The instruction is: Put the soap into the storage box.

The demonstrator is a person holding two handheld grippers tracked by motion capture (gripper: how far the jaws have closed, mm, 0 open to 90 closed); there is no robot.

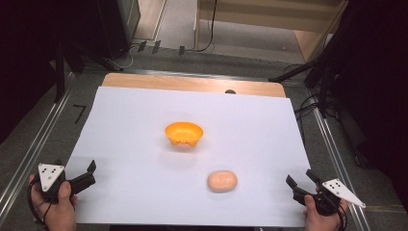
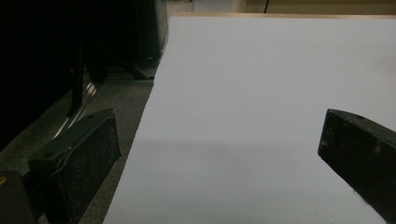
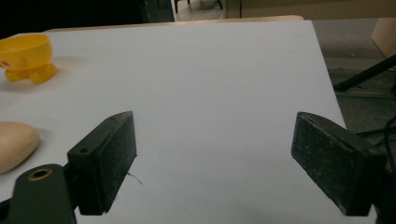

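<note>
Thing: pale peach, smooth oval bread-like lump (image 1: 222, 181) on the white-covered bench (image 1: 144, 192), near the right tool (image 1: 300, 184).
Long axis: left-right in the high view.
Left tool (image 1: 91, 172): apart, empty.
Right tool: apart, empty.
Orange plastic footed bowl (image 1: 184, 134): mid-bench.

The white sheet (image 1: 144, 144) covering the table looks like matt paper, smooth and without glare, flat from edge to edge. At its 12 o'clock edge a strip of the wooden tabletop (image 1: 192, 83) shows, light brown with a soft satin finish. The orange bowl (image 1: 184, 134) near the middle looks like moulded plastic, glossy, with bright highlights on its rim. At 5 o'clock from it, the peach-coloured oval piece (image 1: 222, 181) has a smooth, dull surface, rather like soft foam or dough. The jaw pads of the right gripper (image 3: 215, 163) and of the left gripper (image 2: 219, 158) are black, matt and finely grained, speckled with dust. The floor (image 1: 48, 134) around the table looks like rough grey carpet.
</note>
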